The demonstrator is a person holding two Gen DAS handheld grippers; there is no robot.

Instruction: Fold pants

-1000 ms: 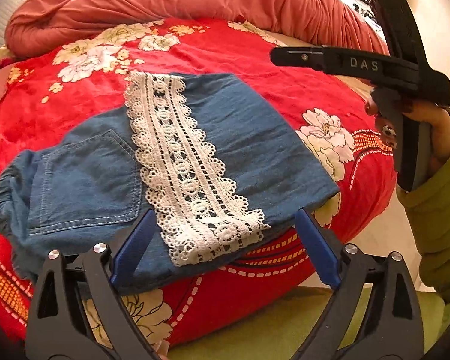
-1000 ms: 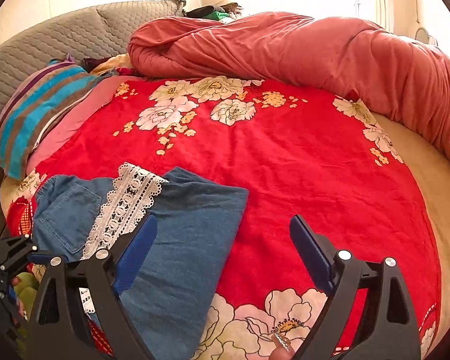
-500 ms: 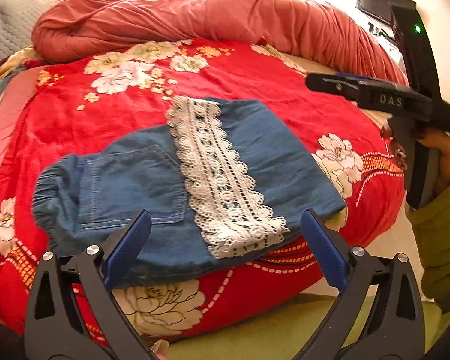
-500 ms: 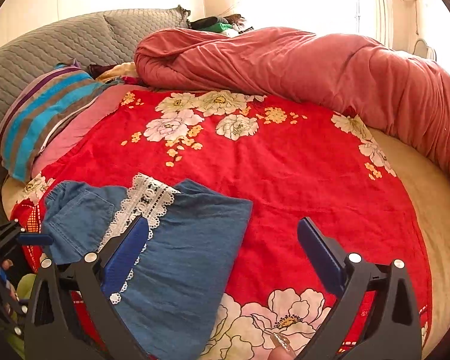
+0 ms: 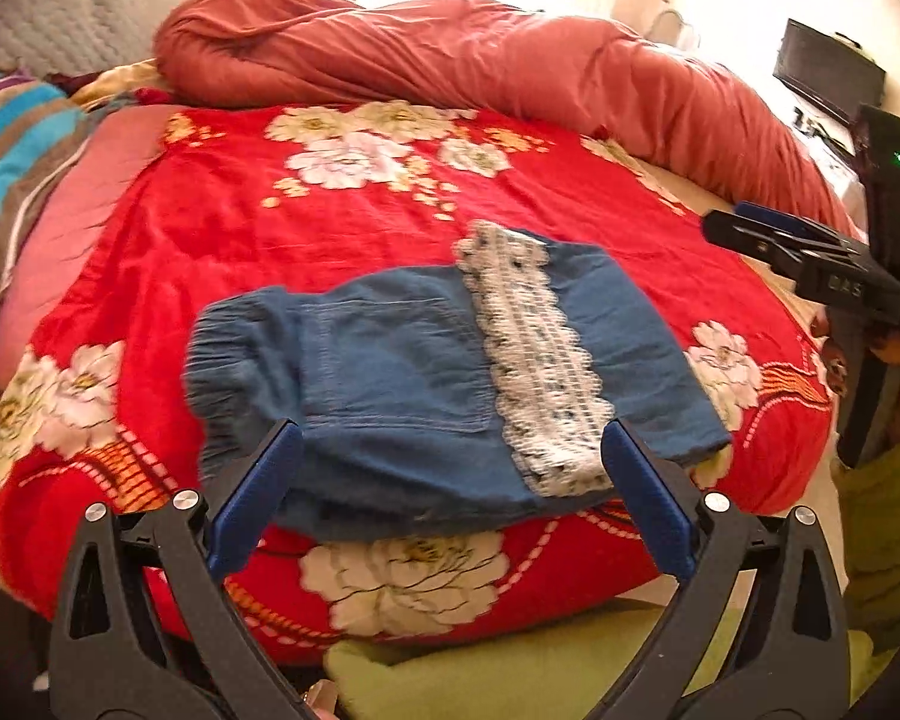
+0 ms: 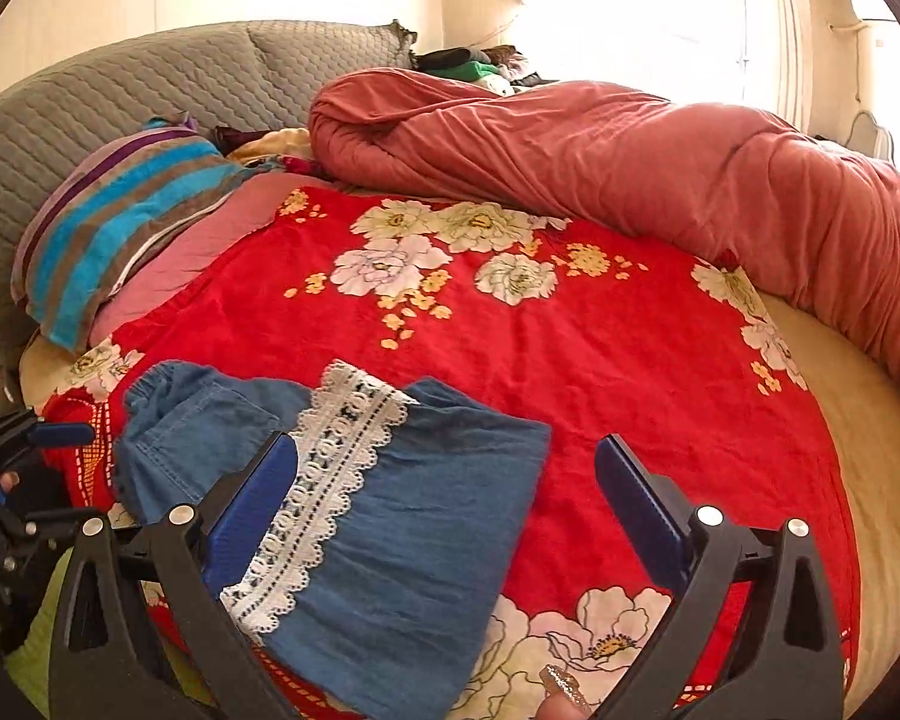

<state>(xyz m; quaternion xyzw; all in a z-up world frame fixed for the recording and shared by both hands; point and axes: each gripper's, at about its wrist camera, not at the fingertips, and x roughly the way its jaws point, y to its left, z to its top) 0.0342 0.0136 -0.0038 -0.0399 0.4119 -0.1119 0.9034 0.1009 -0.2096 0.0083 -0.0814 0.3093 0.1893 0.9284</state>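
Folded blue denim pants point(image 5: 402, 384) lie flat near the front edge of the bed, a white lace strip point(image 5: 534, 360) running across them and the elastic waistband point(image 5: 222, 360) to the left. My left gripper point(image 5: 447, 444) hovers just off their near edge, open and holding nothing. In the right wrist view the pants point(image 6: 426, 510) lie below and left of centre, with the lace strip point(image 6: 330, 468) on them. My right gripper point(image 6: 444, 450) hangs open above their right half, empty. It also shows side-on as the right gripper point(image 5: 726, 225).
A red floral bedspread point(image 5: 270, 240) covers the round bed. A rolled pink-red duvet point(image 6: 630, 168) lies along the back and right. A striped pillow point(image 6: 120, 216) leans on the grey quilted headboard point(image 6: 120, 90). A green sleeve point(image 5: 888, 510) is at the right.
Both grippers have drawn back and up from the pants, which now look smaller and farther off. Their jaws stand slightly wider. The pants stay flat on the bed.
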